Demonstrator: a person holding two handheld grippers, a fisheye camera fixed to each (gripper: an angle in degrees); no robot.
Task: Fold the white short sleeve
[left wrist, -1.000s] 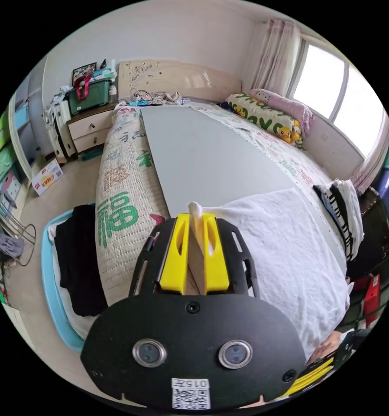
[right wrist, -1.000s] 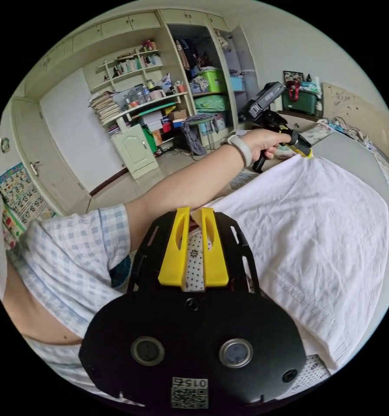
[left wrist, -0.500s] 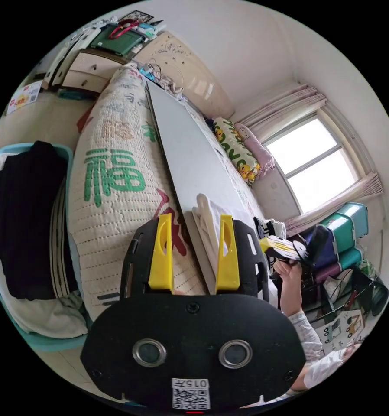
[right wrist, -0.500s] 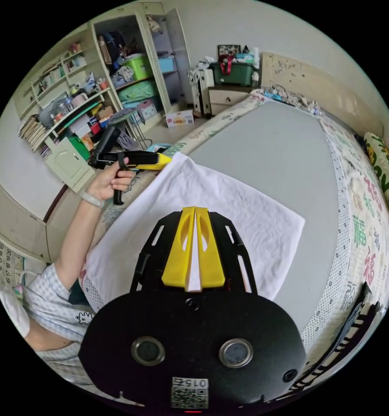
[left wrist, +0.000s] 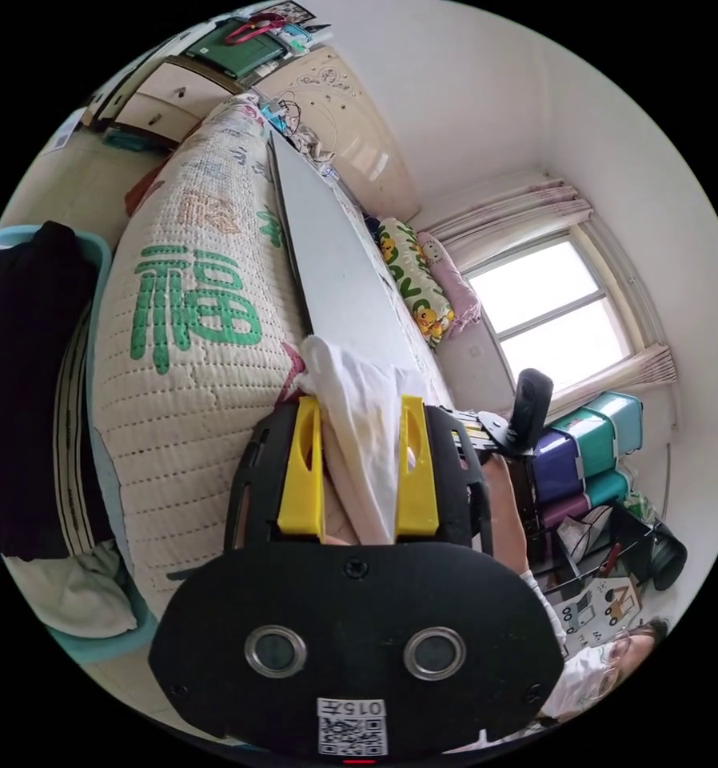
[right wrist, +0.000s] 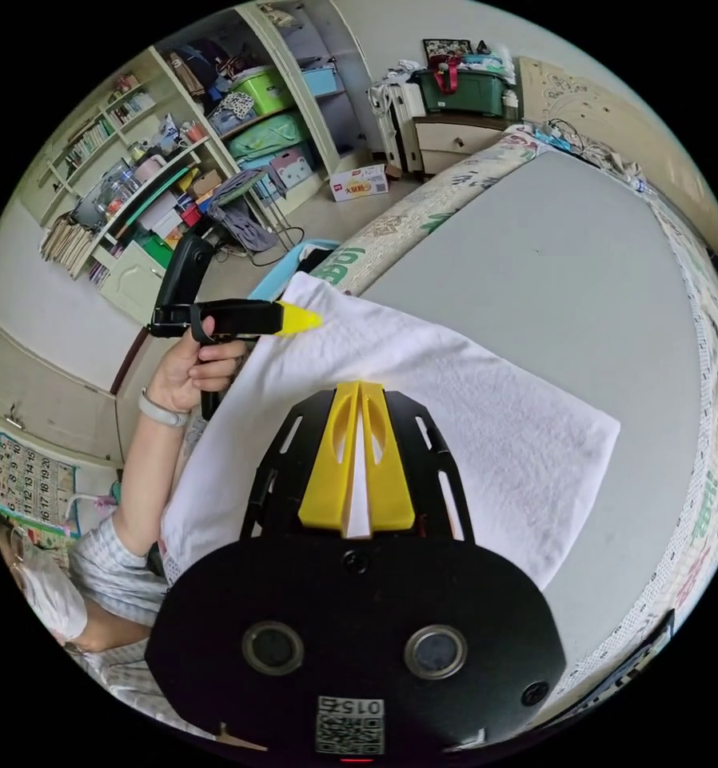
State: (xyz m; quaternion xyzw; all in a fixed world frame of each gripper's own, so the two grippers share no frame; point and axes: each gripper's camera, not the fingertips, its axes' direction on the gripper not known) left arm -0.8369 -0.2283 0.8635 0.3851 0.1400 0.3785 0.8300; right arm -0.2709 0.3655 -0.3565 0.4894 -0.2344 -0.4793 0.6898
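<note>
The white short sleeve (right wrist: 487, 408) lies folded into a rectangle on the grey board (right wrist: 567, 264) that covers the bed (left wrist: 191, 320), near the board's edge. The right tool (right wrist: 360, 392) is clenched on the cloth's near edge, a strip of white showing between its yellow jaws. The left tool (left wrist: 359, 408) stands released, jaws apart, with a corner of the garment bunched loosely between them (not pinched). In the right gripper view a hand (right wrist: 191, 376) holds that left tool at the cloth's corner.
</note>
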